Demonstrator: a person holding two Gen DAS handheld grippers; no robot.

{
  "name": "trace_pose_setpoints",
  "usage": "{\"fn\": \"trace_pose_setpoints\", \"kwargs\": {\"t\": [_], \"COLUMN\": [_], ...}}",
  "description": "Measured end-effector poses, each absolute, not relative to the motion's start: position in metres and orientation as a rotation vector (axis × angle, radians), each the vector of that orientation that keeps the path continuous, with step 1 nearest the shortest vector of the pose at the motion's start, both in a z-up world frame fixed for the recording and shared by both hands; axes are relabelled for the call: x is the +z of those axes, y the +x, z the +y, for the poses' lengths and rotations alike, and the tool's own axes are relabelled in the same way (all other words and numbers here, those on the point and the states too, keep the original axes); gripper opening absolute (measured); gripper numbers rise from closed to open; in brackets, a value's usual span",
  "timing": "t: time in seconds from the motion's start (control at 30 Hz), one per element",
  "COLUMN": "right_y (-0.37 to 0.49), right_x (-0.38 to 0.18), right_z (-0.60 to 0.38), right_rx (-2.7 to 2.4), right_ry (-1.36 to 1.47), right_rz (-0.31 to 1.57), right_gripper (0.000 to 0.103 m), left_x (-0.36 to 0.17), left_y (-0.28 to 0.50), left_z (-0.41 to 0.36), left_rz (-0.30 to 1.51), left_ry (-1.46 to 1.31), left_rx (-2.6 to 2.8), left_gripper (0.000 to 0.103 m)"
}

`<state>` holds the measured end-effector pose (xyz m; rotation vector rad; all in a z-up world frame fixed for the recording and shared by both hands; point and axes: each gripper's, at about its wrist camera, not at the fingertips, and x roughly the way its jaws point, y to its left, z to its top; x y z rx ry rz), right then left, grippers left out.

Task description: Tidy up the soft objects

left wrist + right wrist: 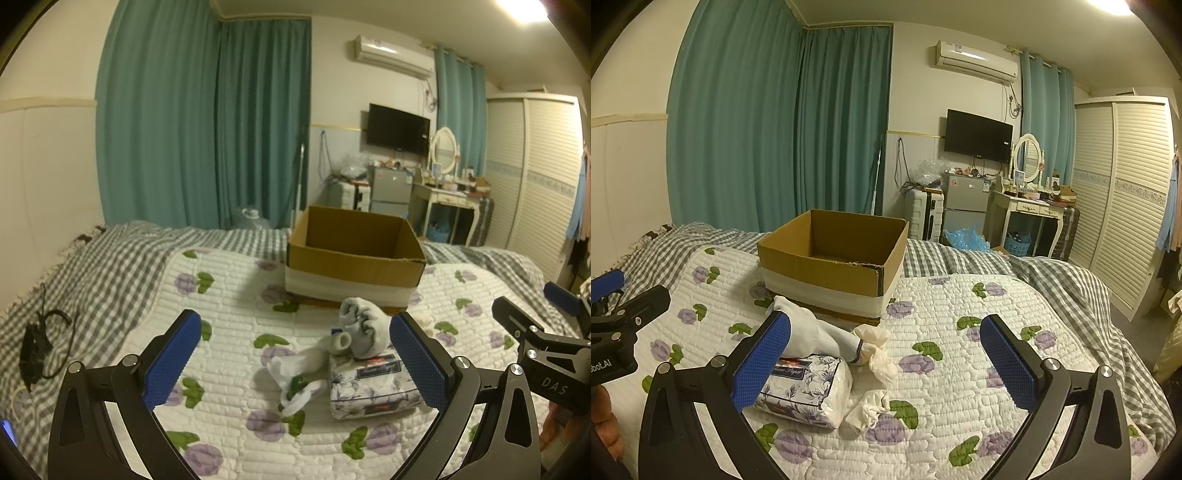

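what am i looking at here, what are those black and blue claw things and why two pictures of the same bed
Those claws are handheld grippers, one in each of a person's hands, each with a camera looking along its blue fingers. One picture comes from the left gripper, the other from the right gripper. Both are open and hold nothing. On the flowered quilt lie a tissue pack, a rolled white sock resting on it, and crumpled white gloves. Behind them stands an open cardboard box, apparently empty.

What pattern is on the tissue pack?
Blue floral print on white tissue pack, clearest in the right wrist view.
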<state>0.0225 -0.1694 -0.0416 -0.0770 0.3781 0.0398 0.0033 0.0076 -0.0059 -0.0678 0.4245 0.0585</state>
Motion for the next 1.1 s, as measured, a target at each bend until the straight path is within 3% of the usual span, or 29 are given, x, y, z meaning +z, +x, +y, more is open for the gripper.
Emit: {"fn": "trace_pose_setpoints", "kwargs": {"t": [1.1], "right_y": [0.0244], "right_x": [-0.0439], "right_z": [-0.1715], "right_rx": [0.032], "right_ry": [-0.082], "right_rz": [0.386], "right_gripper": [0.103], "left_x": [-0.0072], "left_y": [0.0032], "left_z": [0.0084], "left_rz": [0.425], "left_ry": [-0.057], "left_rx": [0.063], "left_gripper": [0.103]}}
